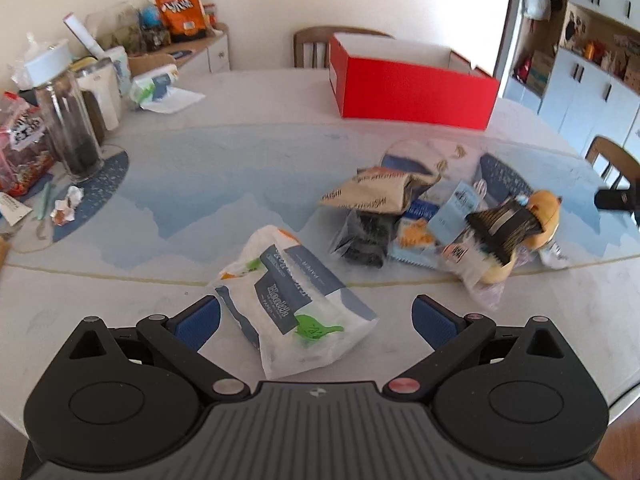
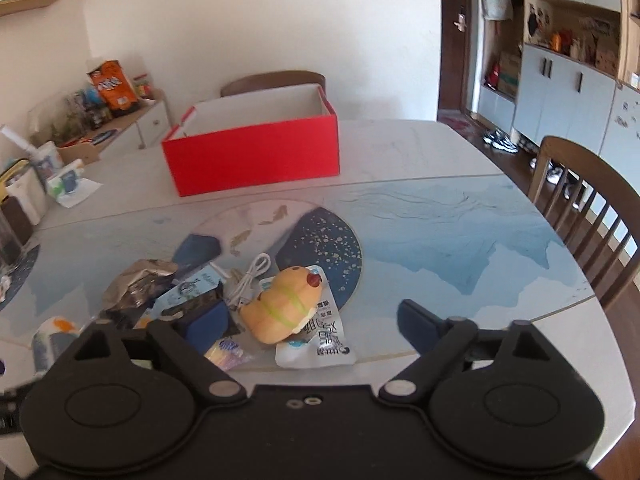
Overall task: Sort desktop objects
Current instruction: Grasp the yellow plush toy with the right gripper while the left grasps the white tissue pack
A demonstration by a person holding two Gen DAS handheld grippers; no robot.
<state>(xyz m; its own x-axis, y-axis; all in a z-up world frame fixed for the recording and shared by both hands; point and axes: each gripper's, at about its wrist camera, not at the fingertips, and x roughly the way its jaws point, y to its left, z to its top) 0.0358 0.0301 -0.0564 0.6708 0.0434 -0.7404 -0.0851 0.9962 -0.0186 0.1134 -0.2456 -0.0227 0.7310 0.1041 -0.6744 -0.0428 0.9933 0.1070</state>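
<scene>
The open red box point(image 2: 256, 152) is seen at the table's far side. Nearer than it, a light, crinkly tissue pack point(image 1: 296, 304) lies between the spread left gripper point(image 1: 316, 320); its soft middle is judged best pinched. The right gripper point(image 2: 316, 324) is spread around a soft orange toy point(image 2: 280, 304).

Pale cream wall point(image 2: 260, 20) straight ahead, brightly lit. Wooden chair point(image 2: 276, 80) ahead, at table's far edge; second slatted chair point(image 2: 580, 208) ahead-right. Grey-blue cabinets point(image 2: 560, 92) far right, open shelves above. Low sideboard point(image 2: 136, 124) ahead-left. Dark wooden floor point(image 2: 516, 164) right.
</scene>
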